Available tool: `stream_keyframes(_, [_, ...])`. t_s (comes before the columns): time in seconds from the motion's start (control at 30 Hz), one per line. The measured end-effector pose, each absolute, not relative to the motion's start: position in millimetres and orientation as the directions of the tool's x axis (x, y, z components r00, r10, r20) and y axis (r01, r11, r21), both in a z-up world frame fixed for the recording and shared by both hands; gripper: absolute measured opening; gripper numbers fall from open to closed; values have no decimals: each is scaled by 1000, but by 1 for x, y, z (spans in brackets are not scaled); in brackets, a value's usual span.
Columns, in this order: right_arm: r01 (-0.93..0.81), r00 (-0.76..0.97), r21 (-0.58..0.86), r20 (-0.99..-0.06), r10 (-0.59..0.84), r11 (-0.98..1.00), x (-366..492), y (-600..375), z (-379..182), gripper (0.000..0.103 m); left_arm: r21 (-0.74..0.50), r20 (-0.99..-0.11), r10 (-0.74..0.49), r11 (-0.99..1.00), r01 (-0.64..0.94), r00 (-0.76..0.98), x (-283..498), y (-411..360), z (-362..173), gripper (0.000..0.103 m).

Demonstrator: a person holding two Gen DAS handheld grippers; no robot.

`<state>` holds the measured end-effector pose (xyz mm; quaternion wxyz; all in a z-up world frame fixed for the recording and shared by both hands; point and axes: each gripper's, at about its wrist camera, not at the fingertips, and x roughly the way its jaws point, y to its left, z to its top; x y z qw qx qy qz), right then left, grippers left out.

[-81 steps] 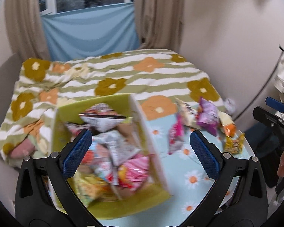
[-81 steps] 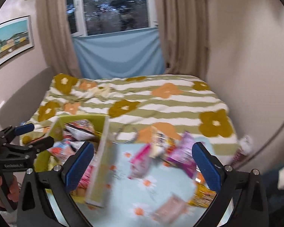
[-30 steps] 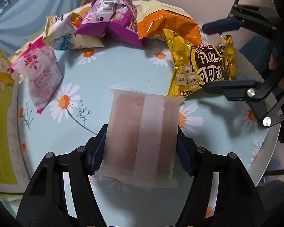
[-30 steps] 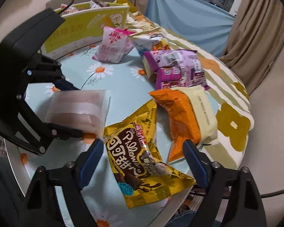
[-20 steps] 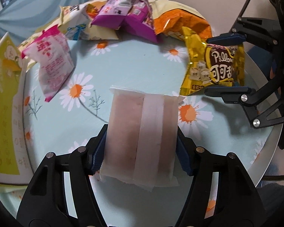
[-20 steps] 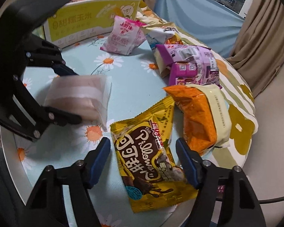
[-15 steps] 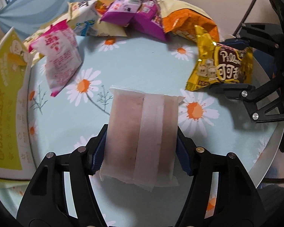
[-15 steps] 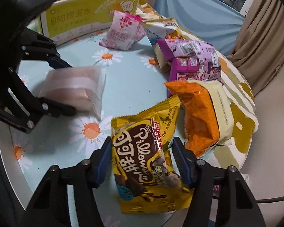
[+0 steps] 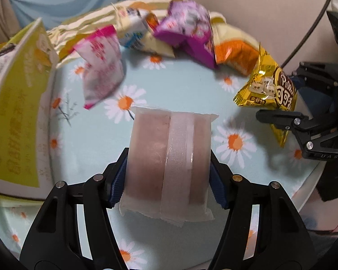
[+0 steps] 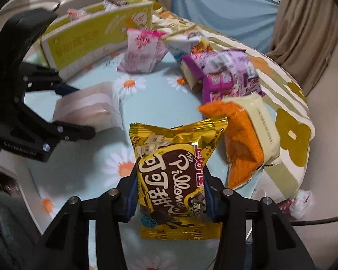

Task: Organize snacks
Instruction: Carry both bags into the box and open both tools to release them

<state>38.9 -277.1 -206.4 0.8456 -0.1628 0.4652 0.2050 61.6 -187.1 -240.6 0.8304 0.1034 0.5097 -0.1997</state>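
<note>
A pale pink translucent packet is clamped in my left gripper, held just above the daisy-print round table. From the right wrist view the same packet shows in the left gripper at mid-left. My right gripper has its jaws closing on a gold "Pillows" chocolate packet, with the pads pressing its sides. That gold packet stands tilted off the table at the right edge. A yellow-green open box with snacks inside stands on the left.
On the table's far side lie a pink-and-white packet, a purple pack, an orange bag and a cream packet. A flower-striped bed borders the table behind. The table rim is close at right.
The right gripper's jaws closed onto the gold packet and raised it off the table. The left gripper rose and shifted with the pink packet, so the table looks farther away.
</note>
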Motion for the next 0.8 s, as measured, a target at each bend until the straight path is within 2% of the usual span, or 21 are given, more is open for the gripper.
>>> stream_keyframes(0.43, [-404,600,9,-752,272,915,61,-222,-91,44,-72,-767,-262,942,326,586,70,-107,-114,62])
stream_keyframes(0.57, [-395,625,66,-712,320,916,78,-186,-59,44,-50,-735,-212,964,261,644,78,-55,-83,62])
stream_keyframes(0.8, [-406,608,181,-679,412,896,118,-105,-38,44,-8,-734,-94,992,130,673,103,35,-75,62])
